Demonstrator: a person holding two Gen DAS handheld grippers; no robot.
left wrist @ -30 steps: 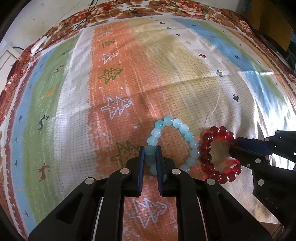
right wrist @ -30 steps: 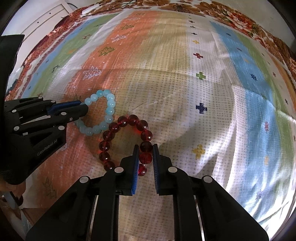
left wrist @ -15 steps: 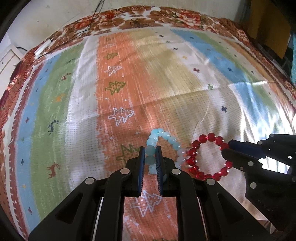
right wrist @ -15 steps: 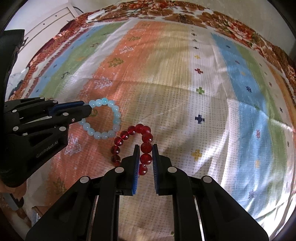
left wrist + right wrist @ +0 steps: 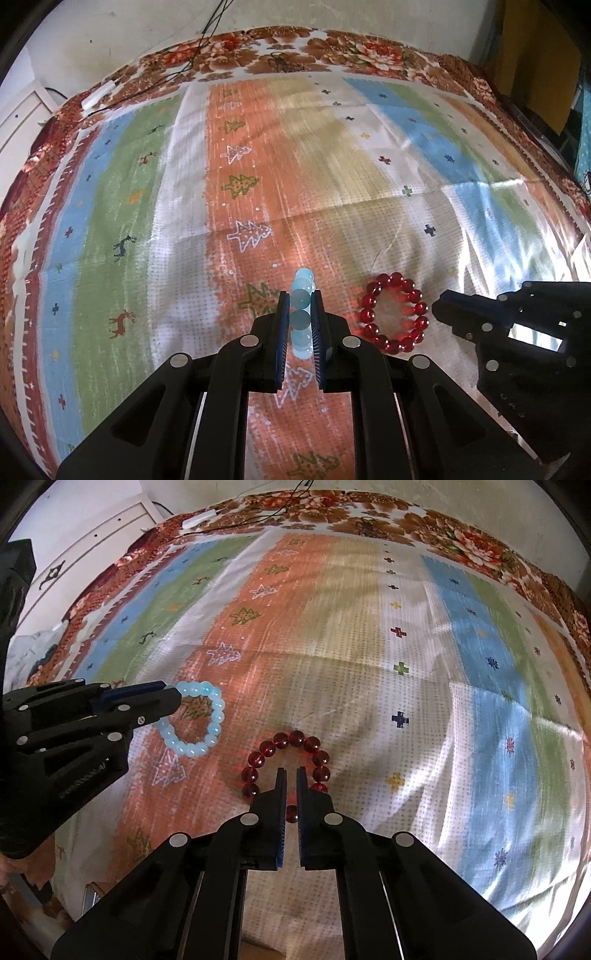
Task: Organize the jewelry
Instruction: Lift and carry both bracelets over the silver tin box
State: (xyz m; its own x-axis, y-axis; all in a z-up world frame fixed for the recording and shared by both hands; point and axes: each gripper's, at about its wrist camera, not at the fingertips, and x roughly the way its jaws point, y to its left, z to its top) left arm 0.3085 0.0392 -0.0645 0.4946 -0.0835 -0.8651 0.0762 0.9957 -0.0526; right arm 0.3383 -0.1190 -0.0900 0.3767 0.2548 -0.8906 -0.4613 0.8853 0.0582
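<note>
A light blue bead bracelet (image 5: 301, 314) hangs edge-on between the fingers of my left gripper (image 5: 300, 301), lifted above the cloth; in the right wrist view the bracelet (image 5: 199, 723) hangs as a ring from that gripper (image 5: 173, 698). A dark red bead bracelet (image 5: 291, 764) lies flat on the patterned cloth (image 5: 369, 657). My right gripper (image 5: 291, 775) is shut and empty just above the red bracelet; one bead shows behind its narrow gap. In the left wrist view the red bracelet (image 5: 393, 314) lies left of the right gripper (image 5: 443, 306).
The striped, tree-patterned cloth (image 5: 332, 166) covers a bed with a floral border (image 5: 332, 48). Cables and a white plug strip (image 5: 99, 94) lie at the far edge. A white cabinet (image 5: 92, 542) stands far left.
My left gripper lifted the blue bracelet off the cloth. My right gripper let go of the red bracelet and rose; it now lies flat on the cloth.
</note>
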